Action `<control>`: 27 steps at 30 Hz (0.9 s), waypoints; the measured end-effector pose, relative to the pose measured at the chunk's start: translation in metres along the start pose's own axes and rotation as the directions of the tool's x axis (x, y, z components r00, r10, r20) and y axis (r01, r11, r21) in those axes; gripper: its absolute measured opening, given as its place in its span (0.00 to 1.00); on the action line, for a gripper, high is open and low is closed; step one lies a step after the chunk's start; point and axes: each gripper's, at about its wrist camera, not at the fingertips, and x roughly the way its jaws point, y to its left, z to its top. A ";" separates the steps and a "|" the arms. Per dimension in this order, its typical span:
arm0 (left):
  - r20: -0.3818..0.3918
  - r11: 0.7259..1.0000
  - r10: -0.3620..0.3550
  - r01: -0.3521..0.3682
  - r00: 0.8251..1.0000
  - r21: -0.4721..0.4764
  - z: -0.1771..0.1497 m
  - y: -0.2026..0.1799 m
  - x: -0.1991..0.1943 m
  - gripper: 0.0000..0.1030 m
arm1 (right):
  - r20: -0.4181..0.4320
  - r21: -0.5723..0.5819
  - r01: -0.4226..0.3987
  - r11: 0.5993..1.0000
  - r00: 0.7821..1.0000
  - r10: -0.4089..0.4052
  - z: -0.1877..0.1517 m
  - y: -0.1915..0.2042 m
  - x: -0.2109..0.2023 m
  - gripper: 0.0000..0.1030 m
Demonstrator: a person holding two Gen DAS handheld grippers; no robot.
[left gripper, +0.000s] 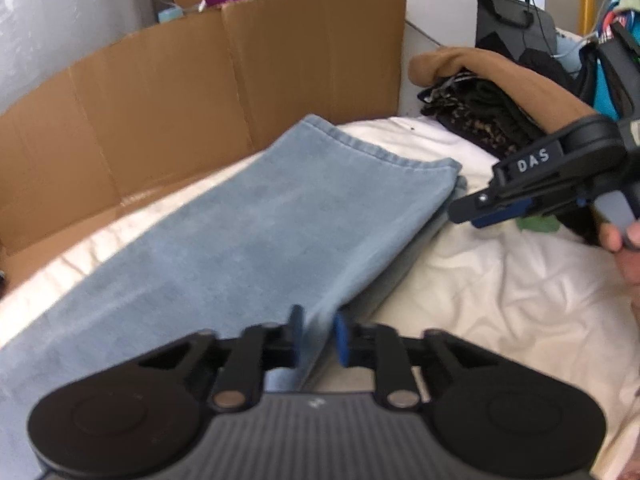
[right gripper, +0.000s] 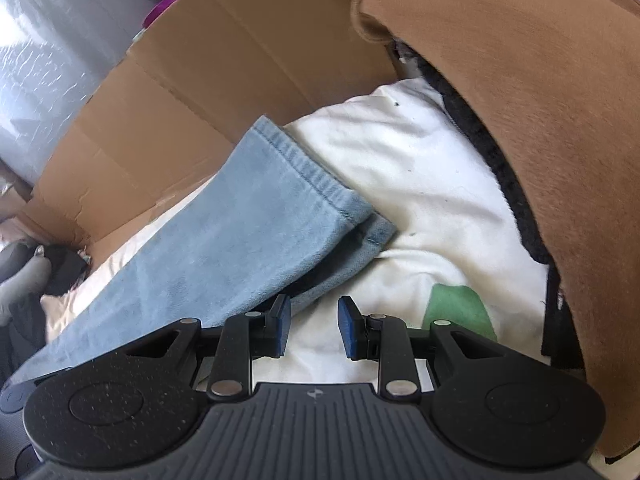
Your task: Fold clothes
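Two grippers over the bed: the left gripper [left gripper: 318, 338] is clenched on the folded jeans' [left gripper: 248, 232] near edge, cardboard [left gripper: 200, 92] walling off the far side. Right gripper [right gripper: 314, 328] hangs released over bare white sheet [right gripper: 400, 168] beside the hem. Only its view shows the brown garment [right gripper: 540, 120] crowding close; the left view shows a hand [left gripper: 622, 240].
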 end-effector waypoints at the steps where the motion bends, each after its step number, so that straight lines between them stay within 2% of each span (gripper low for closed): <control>1: -0.001 1.000 -0.005 0.005 1.000 -0.013 0.001 0.001 0.001 0.09 | -0.002 -0.012 -0.005 1.000 1.000 0.005 0.000 0.003 0.001 0.26; 6: 0.011 0.995 -0.026 0.027 1.000 -0.097 0.007 0.013 -0.001 0.07 | -0.012 -0.103 -0.019 0.994 1.000 0.018 0.000 0.024 0.006 0.26; 12: 0.015 0.986 -0.039 0.041 0.999 -0.161 0.011 0.023 -0.002 0.06 | -0.029 -0.201 -0.001 0.980 1.000 -0.005 0.004 0.043 0.019 0.26; 16: 0.010 0.984 -0.049 0.050 0.999 -0.170 0.010 0.023 -0.001 0.06 | -0.072 -0.211 -0.031 0.977 0.997 0.016 0.006 0.049 0.031 0.26; 23: -0.006 0.982 -0.071 0.069 0.997 -0.174 0.009 0.022 0.002 0.06 | -0.127 -0.272 -0.026 0.962 0.992 -0.009 -0.019 0.051 0.031 0.26; 27: -0.043 0.986 -0.086 0.078 0.995 -0.150 0.005 0.017 0.008 0.07 | -0.141 -0.266 -0.028 0.964 0.990 -0.010 -0.027 0.048 0.030 0.27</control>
